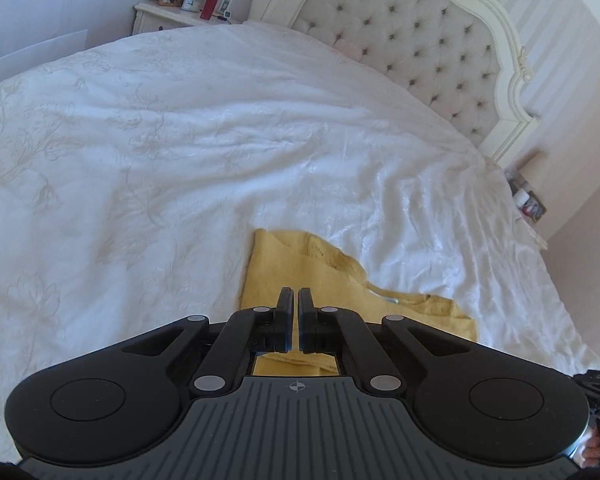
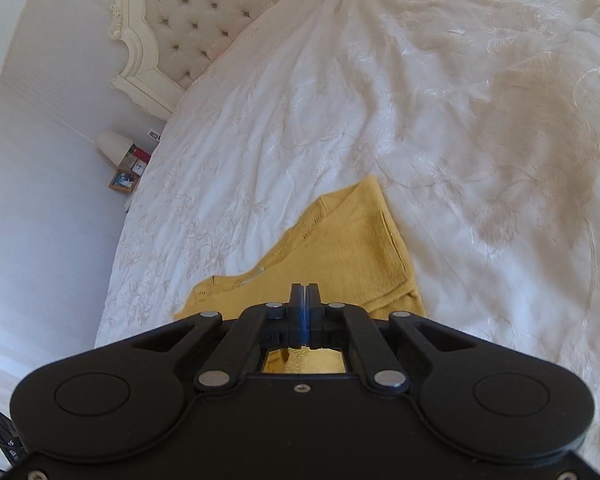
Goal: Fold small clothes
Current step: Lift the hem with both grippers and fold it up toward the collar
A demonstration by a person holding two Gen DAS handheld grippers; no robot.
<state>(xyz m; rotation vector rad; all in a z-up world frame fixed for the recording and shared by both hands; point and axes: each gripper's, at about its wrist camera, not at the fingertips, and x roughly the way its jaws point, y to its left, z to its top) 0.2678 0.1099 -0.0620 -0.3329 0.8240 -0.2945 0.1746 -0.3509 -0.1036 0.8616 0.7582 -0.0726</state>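
Note:
A mustard-yellow knit garment [image 1: 276,268] lies folded and flat on the white bedcover [image 1: 160,140], its neckline and label facing the headboard. In the left wrist view my left gripper [image 1: 298,292] hovers over its near part. The fingers stand almost together, with only a thin slit between them and no cloth pinched there. In the right wrist view the same garment [image 2: 352,240] lies just ahead of my right gripper [image 2: 306,287]. Its pads are pressed together with nothing between them. The garment's near edge is hidden under both gripper bodies.
The patterned white bedcover [image 2: 460,120] spreads wide around the garment. A tufted cream headboard [image 1: 412,32] closes the far end. A nightstand [image 1: 160,16] with a red bottle [image 1: 210,3] and picture frames stands beyond it. Another bedside lamp [image 2: 114,146] stands by the wall.

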